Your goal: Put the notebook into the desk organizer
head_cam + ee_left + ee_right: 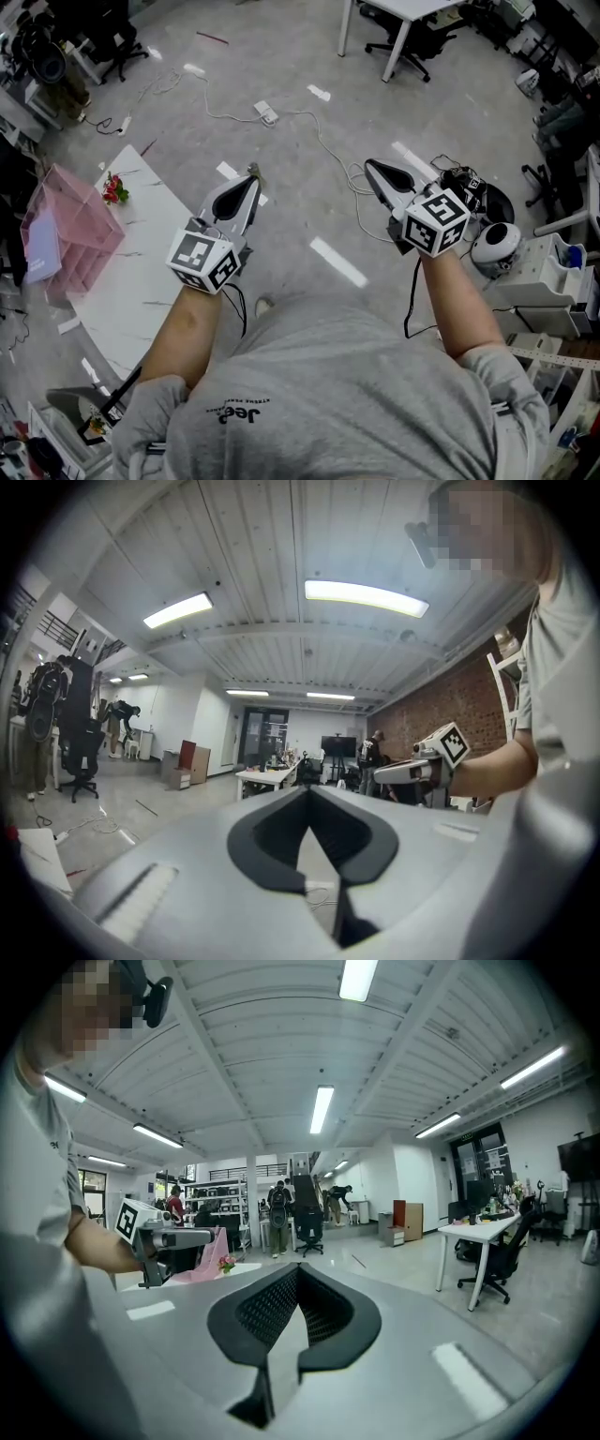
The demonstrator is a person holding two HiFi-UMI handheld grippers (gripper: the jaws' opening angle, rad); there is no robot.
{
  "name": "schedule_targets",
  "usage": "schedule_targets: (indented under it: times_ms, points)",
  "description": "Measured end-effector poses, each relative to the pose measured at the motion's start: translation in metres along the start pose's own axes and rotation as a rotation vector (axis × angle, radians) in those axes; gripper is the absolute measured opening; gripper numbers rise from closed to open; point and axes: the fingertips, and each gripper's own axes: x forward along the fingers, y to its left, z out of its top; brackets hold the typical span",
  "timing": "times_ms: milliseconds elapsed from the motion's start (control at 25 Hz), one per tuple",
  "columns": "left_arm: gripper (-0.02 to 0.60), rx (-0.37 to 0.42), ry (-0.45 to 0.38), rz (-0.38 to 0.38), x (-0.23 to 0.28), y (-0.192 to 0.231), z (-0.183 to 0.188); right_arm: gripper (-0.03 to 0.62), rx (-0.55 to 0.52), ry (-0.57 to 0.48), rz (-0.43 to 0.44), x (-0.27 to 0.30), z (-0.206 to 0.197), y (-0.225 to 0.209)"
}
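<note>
A pink see-through desk organizer (75, 230) stands on the white table (141, 281) at the left. A lavender notebook (41, 246) sits at its left side, seemingly inside it. My left gripper (251, 173) is shut and holds nothing; it hangs in the air to the right of the table, above the floor. My right gripper (368, 166) is level with it further right, shut and holding nothing too. In the right gripper view the organizer (208, 1265) shows behind the left gripper (155, 1237). Both gripper views look out level across the room.
Small red flowers (114, 189) lie on the table's far corner. Cables (309, 131) and white tape strips (337, 262) run over the floor beneath the grippers. A white desk and office chair (403, 37) stand far ahead, equipment (497, 244) at right. People stand far off.
</note>
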Motion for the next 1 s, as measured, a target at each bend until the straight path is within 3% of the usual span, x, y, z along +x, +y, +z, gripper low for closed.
schedule_targets:
  times_ms: [1000]
  points:
    - [0.058, -0.011, -0.014, 0.007, -0.0025, -0.0026, 0.0009, 0.000, -0.010, -0.006, 0.001, -0.0044, 0.0031, -0.0012]
